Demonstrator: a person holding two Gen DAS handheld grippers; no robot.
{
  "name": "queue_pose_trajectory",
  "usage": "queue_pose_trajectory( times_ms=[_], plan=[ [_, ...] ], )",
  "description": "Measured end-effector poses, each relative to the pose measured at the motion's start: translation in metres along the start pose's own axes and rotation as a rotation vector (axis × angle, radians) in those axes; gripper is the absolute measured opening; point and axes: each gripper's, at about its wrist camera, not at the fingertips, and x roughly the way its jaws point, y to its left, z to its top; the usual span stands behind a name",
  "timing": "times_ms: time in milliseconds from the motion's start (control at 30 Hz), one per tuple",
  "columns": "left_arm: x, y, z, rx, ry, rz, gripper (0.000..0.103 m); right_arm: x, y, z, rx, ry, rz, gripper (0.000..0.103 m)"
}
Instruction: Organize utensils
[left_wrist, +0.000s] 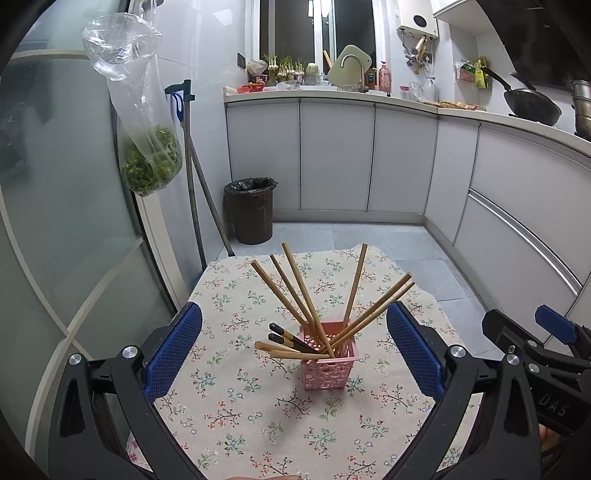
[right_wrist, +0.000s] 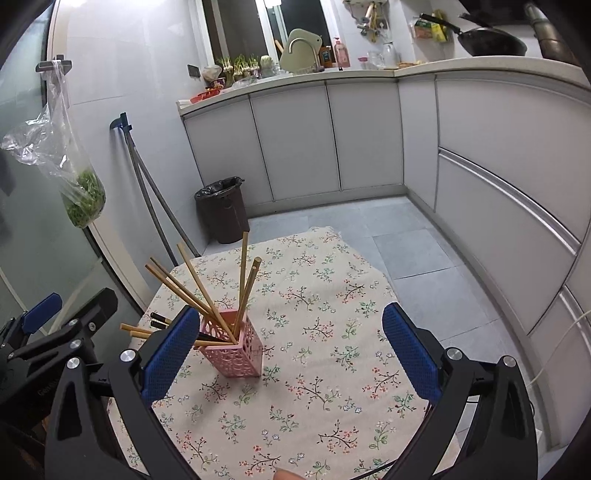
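A pink perforated holder (left_wrist: 328, 363) stands upright on the floral tablecloth (left_wrist: 240, 424). Several wooden chopsticks (left_wrist: 299, 288) fan out of it, and a dark pair (left_wrist: 286, 338) leans out to the left. My left gripper (left_wrist: 295, 350) is open and empty, above and nearer than the holder. In the right wrist view the holder (right_wrist: 236, 350) with its chopsticks (right_wrist: 195, 284) sits just beside the left finger. My right gripper (right_wrist: 291, 354) is open and empty, over the cloth (right_wrist: 325, 369) to the right of the holder. The right gripper shows in the left wrist view (left_wrist: 546, 343) at the right edge.
A dark bin (left_wrist: 251, 210) and leaning mop handles (left_wrist: 199, 192) stand on the floor beyond the table. A plastic bag of greens (left_wrist: 147, 162) hangs at the left. White cabinets (left_wrist: 332, 158) run along the back and right.
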Motion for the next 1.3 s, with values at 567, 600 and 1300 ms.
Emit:
queue_pose_trajectory(
  times_ms=[567, 600, 1300],
  plan=[
    [-0.001, -0.004, -0.001, 0.024, 0.008, 0.022, 0.096, 0.003, -0.005, 0.001, 0.003, -0.008, -0.073, 0.096],
    [-0.001, -0.004, -0.001, 0.024, 0.008, 0.024, 0.096, 0.003, -0.006, 0.001, 0.005, -0.007, -0.079, 0.096],
    [0.001, 0.0, -0.002, 0.031, 0.02, 0.037, 0.096, 0.011, -0.004, -0.001, -0.006, 0.015, -0.11, 0.096]
  ],
)
